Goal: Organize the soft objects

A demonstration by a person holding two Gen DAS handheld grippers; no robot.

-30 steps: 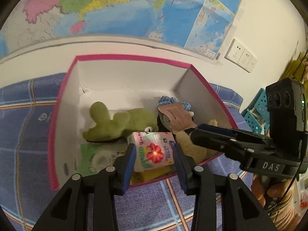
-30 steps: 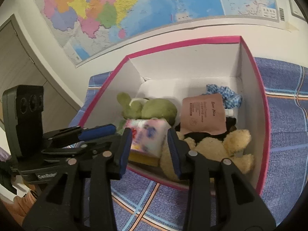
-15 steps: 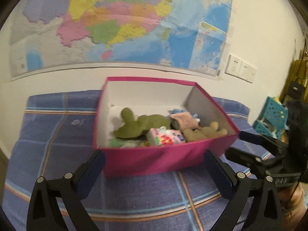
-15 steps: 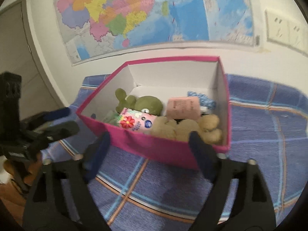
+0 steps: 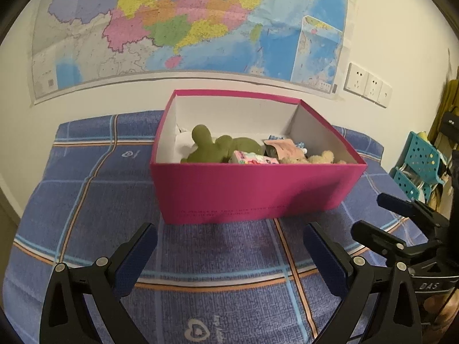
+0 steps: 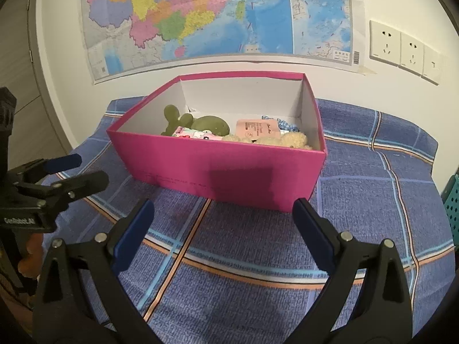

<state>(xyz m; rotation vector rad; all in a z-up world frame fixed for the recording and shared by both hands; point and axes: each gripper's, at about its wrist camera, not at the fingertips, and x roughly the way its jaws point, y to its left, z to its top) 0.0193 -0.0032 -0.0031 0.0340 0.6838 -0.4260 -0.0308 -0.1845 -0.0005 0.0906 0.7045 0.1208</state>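
In the left wrist view, the left gripper (image 5: 229, 253) is hanging over the blue checked cloth (image 5: 86, 200) with its blue-padded jaws spread wide and nothing between them. Ahead of it, the open pink cardboard box (image 5: 252, 192) is sitting on the cloth, holding the soft things: a green plush toy (image 5: 212, 149) toward the left, a flowered tissue pack (image 5: 252, 159) just beside it, a pink sachet (image 5: 282, 147) behind, and a beige plush bear (image 5: 318, 159) toward the right wall. The right gripper (image 5: 381, 220) is showing at the right edge, its black fingers apart.

In the right wrist view, the right gripper (image 6: 223, 223) is also standing wide and empty over the cloth (image 6: 373, 200), short of the box (image 6: 229, 172). The same toy (image 6: 206, 123), pack (image 6: 195, 134), sachet (image 6: 256, 127) and bear (image 6: 287, 140) are lying inside, with a blue frilly scrunchie (image 6: 288, 126) behind the sachet. The left gripper (image 6: 77, 169) is reaching in from the left edge. A colourful map (image 6: 215, 14) is hanging on the wall.
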